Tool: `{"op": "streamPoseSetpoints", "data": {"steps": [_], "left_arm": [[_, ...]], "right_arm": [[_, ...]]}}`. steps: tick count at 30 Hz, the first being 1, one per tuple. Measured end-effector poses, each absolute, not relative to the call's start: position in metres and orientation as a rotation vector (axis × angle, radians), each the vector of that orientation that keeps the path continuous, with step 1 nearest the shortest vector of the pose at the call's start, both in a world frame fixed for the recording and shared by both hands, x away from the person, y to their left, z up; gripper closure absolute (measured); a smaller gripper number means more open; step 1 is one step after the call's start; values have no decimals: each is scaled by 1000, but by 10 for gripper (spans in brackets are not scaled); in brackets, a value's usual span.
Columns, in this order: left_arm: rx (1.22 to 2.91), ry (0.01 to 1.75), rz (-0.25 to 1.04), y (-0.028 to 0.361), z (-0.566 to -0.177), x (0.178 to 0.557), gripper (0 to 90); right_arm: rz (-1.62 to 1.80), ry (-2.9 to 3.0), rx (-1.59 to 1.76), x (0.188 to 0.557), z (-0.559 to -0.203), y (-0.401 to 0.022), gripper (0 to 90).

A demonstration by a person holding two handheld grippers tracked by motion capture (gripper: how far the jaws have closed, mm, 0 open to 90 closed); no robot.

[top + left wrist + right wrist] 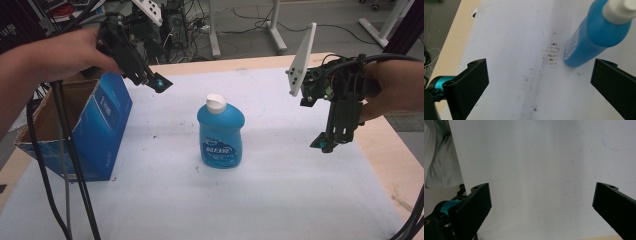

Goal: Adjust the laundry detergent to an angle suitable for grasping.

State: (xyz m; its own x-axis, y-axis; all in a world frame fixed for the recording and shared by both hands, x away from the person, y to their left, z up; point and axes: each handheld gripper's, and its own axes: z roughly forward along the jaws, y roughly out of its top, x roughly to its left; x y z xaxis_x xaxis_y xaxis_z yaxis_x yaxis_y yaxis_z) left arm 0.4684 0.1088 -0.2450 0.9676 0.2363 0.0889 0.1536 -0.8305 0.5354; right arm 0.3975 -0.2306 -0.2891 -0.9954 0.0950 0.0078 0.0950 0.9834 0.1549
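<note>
The counter (pixel 350 200), covered by a white sheet, carries the whole scene as I see it from the high view. At its left edge stands an open blue cardboard box (pixel 102 127), its brown interior facing up and apparently empty as far as that view reaches.

At the centre of the sheet a blue detergent bottle (pixel 220 134) with a white flip cap stands upright, well apart from the box and touched by nothing. In the left gripper view the same bottle (pixel 589 37) lies ahead and to one side of my fingers, beyond a patch of dark smudges (pixel 552 53) on the sheet.

My left gripper (pixel 159 83) hangs in the air above the box's near corner, angled down toward the bottle; its fingers (pixel 469 85) are spread wide with nothing between them. My right gripper (pixel 327 142) hangs over bare sheet on the far side of the bottle, pointing down; its fingers (pixel 474 205) are likewise spread wide and empty, with plain white sheet beneath them.

Progress, as I judge it: the work appears to be at its start. The bottle has not been gripped, and nothing has been lifted. If the aim is to pack the bottle into the box, as the layout suggests, every step remains: approach, closing on the body, lifting, carrying over the box wall and release.
</note>
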Motion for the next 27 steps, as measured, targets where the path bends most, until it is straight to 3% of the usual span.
{"op": "streamPoseSetpoints", "data": {"steps": [12, 27], "left_arm": [[2638, 170, 221, 107, -232, 491, 16], [2745, 288, 132, 107, -246, 514, 16]], "right_arm": [[-249, -3126, -150, 398, -289, -230, 15], [-248, -3119, -170, 400, -288, -230, 15]]}}
